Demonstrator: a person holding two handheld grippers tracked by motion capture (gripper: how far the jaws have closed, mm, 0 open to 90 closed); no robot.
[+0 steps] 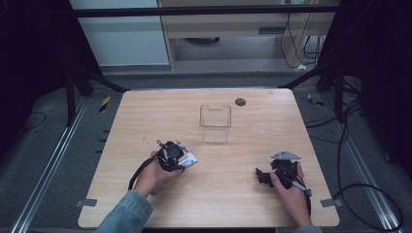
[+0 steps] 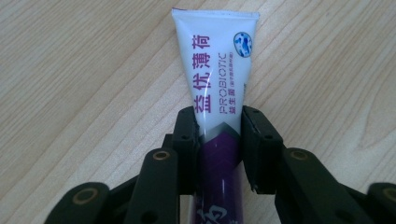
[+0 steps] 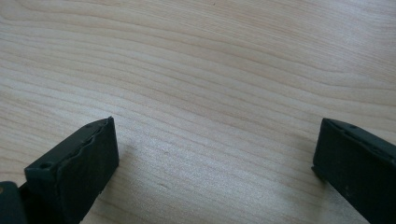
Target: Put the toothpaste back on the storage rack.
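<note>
A white and purple toothpaste tube lies flat on the wooden table, crimped end pointing away from the left gripper's camera. My left gripper has both black pads against the tube's sides near its middle, shut on it. From the high view this gripper sits left of centre, with the tube's white end poking out to the right. My right gripper rests at the front right, held by a hand. Its jaws stand wide open over bare wood, nothing between them.
A clear plastic box stands upright at the table's middle, beyond both grippers. A small dark round disc lies near the far edge. Cables trail on the floor to the right of the table.
</note>
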